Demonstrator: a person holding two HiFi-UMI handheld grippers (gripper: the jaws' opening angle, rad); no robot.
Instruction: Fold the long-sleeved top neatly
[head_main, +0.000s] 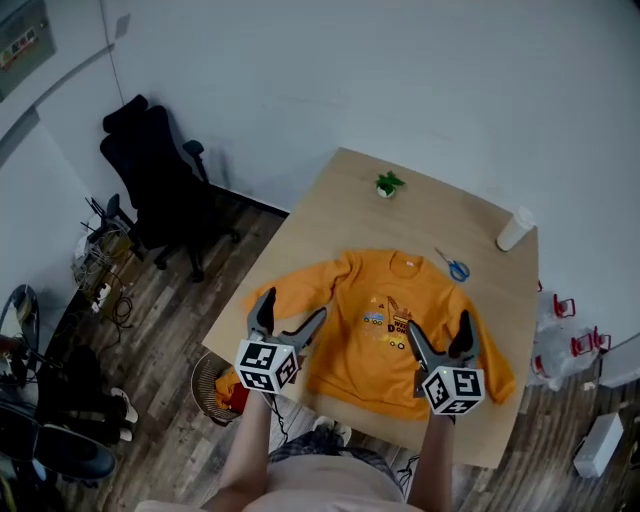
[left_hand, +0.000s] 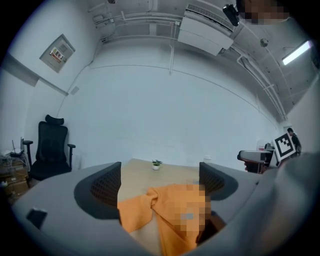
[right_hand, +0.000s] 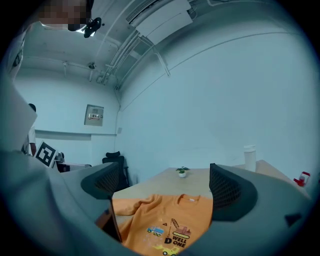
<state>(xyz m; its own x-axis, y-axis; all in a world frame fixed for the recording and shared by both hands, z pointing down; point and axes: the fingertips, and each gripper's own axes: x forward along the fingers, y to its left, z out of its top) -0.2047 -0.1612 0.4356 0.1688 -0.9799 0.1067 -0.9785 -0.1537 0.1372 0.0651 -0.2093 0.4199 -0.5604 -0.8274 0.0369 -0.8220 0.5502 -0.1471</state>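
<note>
- Jaws of the left gripper (head_main: 292, 310) and the right gripper (head_main: 438, 325) both stand wide apart, holding nothing. Each hovers over the near part of the orange top (head_main: 350, 300), probably poised for a first pinch.
- The top lies print up on the table (head_main: 330, 205), toward its near edge, within easy reach.
- Collar points to the far edge and hem to the near edge, which is its long axis. Its left sleeve bunches toward the left edge.
</note>
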